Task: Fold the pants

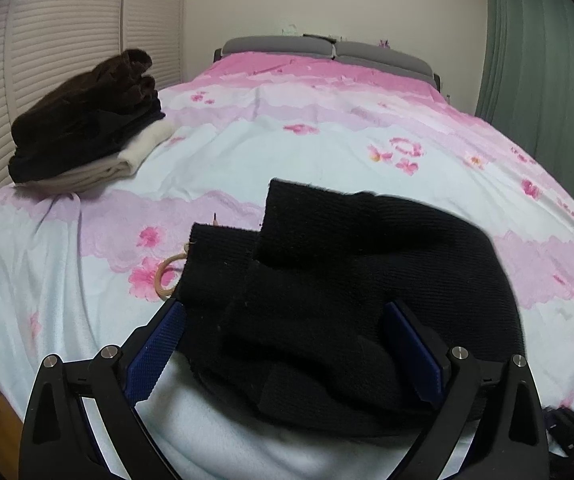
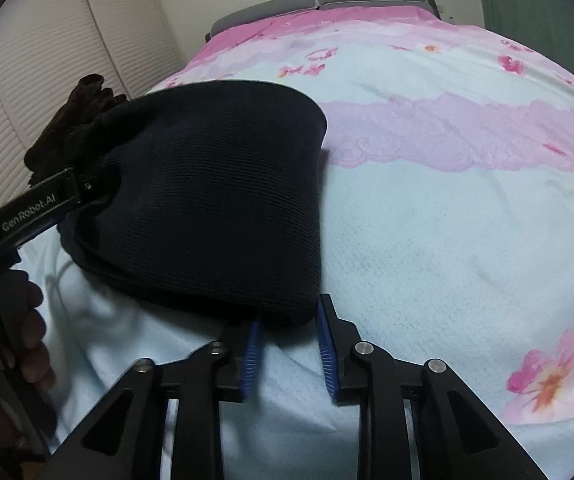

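Black knit pants (image 1: 351, 264) lie folded in a thick bundle on the flowered bedspread (image 1: 287, 140). My left gripper (image 1: 285, 308) stands wide around the bundle's near end, and both blue pads (image 1: 155, 352) touch the cloth, which bulges between them. In the right wrist view the pants (image 2: 215, 200) taper toward that left gripper's finger (image 2: 47, 204), as if squeezed. My right gripper (image 2: 289, 312) sits at the pants' near right corner. Its jaws are partly apart, with bare sheet showing between the pads (image 2: 251, 360) and only the corner between the tips.
A stack of folded clothes (image 1: 87, 128), brown on top, sits on the bed's left edge. A beige ring (image 1: 167, 276) lies beside the pants. A hand (image 2: 27, 320) holds the left gripper. A grey headboard (image 1: 327, 48) is at the far end, louvered doors are on the left and a green curtain (image 1: 535, 80) on the right.
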`<state>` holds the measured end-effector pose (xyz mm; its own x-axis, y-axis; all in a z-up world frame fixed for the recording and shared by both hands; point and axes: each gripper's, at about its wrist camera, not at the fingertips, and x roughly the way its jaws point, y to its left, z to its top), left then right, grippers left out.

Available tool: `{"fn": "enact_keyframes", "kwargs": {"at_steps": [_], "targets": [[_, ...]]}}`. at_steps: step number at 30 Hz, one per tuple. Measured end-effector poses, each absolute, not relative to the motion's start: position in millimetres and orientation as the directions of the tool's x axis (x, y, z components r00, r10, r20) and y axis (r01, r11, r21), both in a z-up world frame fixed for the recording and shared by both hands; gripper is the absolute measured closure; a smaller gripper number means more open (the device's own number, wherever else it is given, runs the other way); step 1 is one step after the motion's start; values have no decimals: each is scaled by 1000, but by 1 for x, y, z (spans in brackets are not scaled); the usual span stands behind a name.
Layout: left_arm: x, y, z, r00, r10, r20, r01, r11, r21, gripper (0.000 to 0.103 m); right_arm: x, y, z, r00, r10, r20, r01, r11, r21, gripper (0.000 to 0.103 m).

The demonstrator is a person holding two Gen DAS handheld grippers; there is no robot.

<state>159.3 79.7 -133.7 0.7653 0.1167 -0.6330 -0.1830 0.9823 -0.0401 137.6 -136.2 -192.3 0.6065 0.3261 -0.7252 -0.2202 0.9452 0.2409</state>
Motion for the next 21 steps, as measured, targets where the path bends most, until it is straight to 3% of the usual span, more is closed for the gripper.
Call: {"fn": "enact_keyframes", "kwargs": {"at_steps": [3,9,12,17,21], "targets": [[147,72,-117,794,124,-596,-178,983,-33,2,127,-145,-169,639,313,-702,-252,948,193,51],[131,43,-93,836,101,-540,-146,988,-41,2,146,-170,-114,649,382,-658,-385,911,149,50],[130,24,-85,850,74,-521,-130,989,-71,2,186,-182,-91,601,453,-658,-444,874,196,47],[135,-2,-86,850,45,-525,-141,979,-144,2,264,-185,-73,368,664,-651,-692,663,286,43],[153,-14,-93,832,99,-546,-214,965,-153,2,315,-168,-82,172,692,-701,-865,446,229,43]]}}
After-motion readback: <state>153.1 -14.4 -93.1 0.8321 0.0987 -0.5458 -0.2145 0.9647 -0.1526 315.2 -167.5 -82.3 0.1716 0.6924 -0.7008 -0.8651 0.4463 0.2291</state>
